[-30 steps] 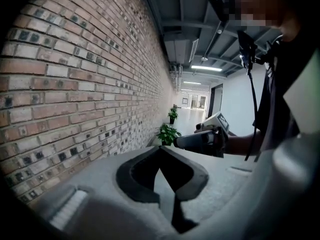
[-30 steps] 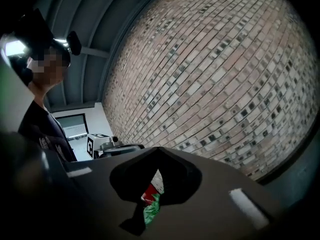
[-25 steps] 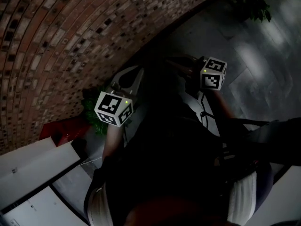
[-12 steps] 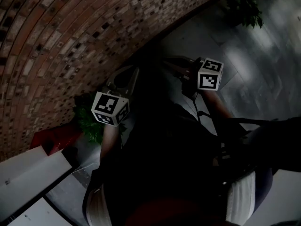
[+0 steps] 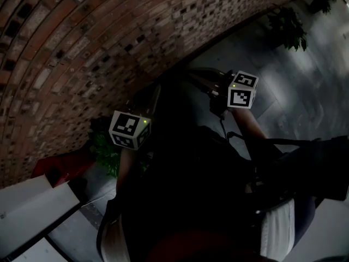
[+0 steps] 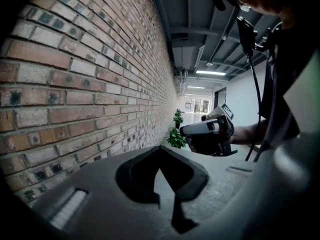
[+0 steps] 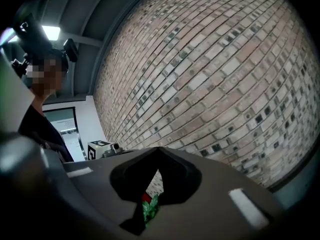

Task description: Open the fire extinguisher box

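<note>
A red box (image 5: 60, 165), likely the fire extinguisher box, sits low against the brick wall (image 5: 82, 48) at the head view's lower left. My left gripper (image 5: 151, 90) is held in front of the body with its marker cube (image 5: 130, 129) towards me. It points along the wall and is shut on nothing (image 6: 160, 149). My right gripper (image 5: 197, 76) is raised beside it, also shut and empty (image 7: 160, 151). Through the slit under its jaws a bit of the red box (image 7: 145, 198) and green leaves (image 7: 149, 210) show. Neither gripper touches the box.
A green plant (image 5: 106, 150) stands beside the red box. A white cabinet (image 5: 32, 206) fills the lower left corner. More potted plants (image 5: 289, 26) stand further along the wall on the grey tiled floor (image 5: 305, 91). The person's dark torso (image 5: 196, 201) hides the ground below.
The head view has swung, so the red box, plant and white cabinet have slid down and left. Both grippers kept their pose in front of the body, still shut.
</note>
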{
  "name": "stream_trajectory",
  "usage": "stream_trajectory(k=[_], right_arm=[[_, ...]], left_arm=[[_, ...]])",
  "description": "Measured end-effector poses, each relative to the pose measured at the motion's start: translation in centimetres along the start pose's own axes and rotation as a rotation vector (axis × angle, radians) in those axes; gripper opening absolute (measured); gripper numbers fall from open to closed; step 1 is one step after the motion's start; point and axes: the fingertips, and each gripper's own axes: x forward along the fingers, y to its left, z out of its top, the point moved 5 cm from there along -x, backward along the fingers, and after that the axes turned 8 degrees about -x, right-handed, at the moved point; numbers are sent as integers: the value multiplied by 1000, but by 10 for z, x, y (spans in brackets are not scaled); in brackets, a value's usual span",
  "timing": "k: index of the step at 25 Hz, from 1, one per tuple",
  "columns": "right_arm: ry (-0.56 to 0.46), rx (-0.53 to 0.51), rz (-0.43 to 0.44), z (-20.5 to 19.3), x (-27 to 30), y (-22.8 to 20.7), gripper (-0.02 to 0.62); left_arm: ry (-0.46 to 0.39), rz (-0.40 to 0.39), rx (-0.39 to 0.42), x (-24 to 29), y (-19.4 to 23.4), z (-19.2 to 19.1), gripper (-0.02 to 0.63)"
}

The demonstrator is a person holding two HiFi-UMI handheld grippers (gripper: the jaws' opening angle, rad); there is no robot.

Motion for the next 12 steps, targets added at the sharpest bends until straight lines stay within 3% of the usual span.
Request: stream_trajectory(k=[12], right_arm=[[88,-19,37,4,82,5,0]], left_arm=[[-78,13,-48,-26,60,1,-2]])
